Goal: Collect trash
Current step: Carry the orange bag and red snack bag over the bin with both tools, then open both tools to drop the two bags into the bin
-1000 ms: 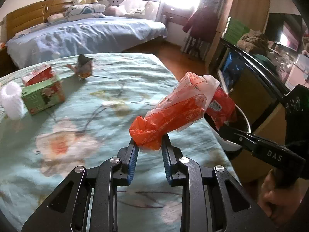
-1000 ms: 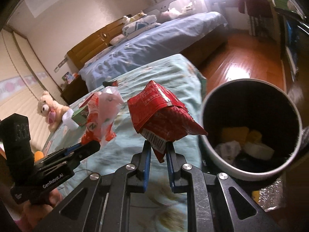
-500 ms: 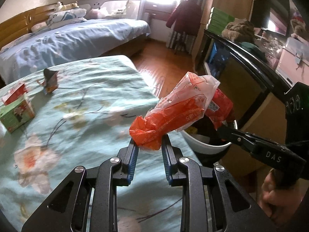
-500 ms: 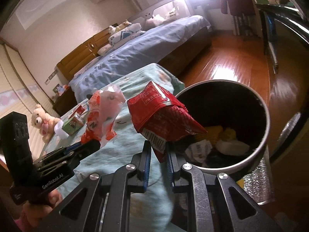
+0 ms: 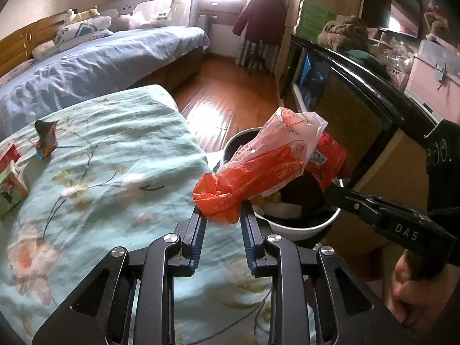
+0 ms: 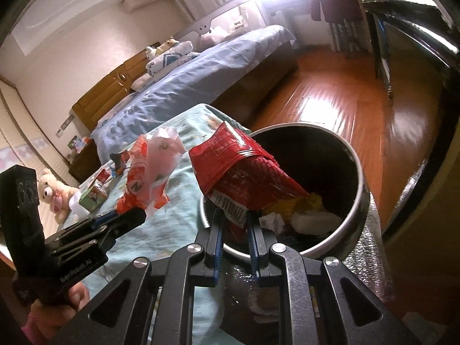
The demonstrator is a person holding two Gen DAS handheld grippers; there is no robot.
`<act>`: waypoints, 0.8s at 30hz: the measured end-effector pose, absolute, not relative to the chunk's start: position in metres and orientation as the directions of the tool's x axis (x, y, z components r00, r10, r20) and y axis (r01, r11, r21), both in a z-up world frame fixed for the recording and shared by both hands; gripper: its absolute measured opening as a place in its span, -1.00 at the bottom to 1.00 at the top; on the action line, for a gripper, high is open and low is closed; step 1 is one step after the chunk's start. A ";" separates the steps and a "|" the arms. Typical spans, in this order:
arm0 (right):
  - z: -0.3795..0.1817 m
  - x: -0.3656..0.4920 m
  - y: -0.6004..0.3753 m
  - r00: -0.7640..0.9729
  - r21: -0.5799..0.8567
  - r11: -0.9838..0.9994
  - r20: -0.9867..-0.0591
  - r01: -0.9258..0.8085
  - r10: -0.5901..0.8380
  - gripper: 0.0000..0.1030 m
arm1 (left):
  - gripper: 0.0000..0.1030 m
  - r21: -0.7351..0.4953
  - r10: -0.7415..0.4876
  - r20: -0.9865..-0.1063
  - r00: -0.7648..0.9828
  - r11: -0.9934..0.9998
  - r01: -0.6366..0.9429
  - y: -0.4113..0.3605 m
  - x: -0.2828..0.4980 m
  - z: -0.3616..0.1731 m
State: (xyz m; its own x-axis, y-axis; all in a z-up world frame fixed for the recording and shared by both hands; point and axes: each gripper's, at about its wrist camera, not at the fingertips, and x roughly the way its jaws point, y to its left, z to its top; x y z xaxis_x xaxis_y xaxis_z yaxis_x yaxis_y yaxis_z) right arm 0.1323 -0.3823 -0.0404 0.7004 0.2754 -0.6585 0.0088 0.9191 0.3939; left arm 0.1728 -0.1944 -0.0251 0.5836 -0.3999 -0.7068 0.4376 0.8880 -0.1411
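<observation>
Over the round bin [image 6: 355, 201], at its near rim, a crumpled red snack packet [image 6: 244, 172] hangs in the air, pinched at its barcode corner by the right gripper [image 6: 233, 231]. Those fingers are clenched on the foil, so the packet sticks up and forward with most of it above the bin's dark mouth, well placed to fall inside once let go. Yellow scraps, white paper and other rubbish already lie at the bottom of the bin.

Just beside the bin, on the bed side, the left gripper [image 5: 221, 224] is clenched on a scrunched orange and clear plastic bag [image 5: 264, 166]. It grips the bag's knotted lower end, and the loose top leans toward the bin and reaches over its rim, so this piece looks nearly ready to drop as well.

Away from the bin, on the flowered blue-green bedcover [image 5: 115, 158], more rubbish waits: a small dark wrapper [image 5: 44, 138] standing crumpled, and a green and red carton [image 5: 11, 189] at the cover's far edge. A person's hand [image 5: 414, 290] holds the right gripper's handle near the bin. I judge the collecting only partly done.
</observation>
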 end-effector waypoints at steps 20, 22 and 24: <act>-0.053 0.148 -0.411 0.679 0.389 0.918 -0.695 0.076 0.238 -0.70 | -0.55 -0.131 -0.396 -0.749 0.532 0.875 0.467 -0.229 0.192 -0.034; -0.054 0.149 -0.414 0.676 0.390 0.917 -0.697 0.080 0.238 -0.70 | -0.54 -0.128 -0.396 -0.749 0.531 0.873 0.472 -0.232 0.193 -0.032; -0.055 0.151 -0.415 0.674 0.389 0.917 -0.700 0.085 0.234 -0.70 | -0.54 -0.123 -0.394 -0.749 0.532 0.873 0.473 -0.235 0.194 -0.032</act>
State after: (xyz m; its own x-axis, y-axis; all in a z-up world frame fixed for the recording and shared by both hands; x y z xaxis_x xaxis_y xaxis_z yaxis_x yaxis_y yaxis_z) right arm 0.1508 -0.4149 -0.0547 0.6741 0.2344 -0.7005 0.0853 0.9173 0.3890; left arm 0.1944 -0.2349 -0.0320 0.5322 -0.3941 -0.7493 0.4727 0.8726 -0.1232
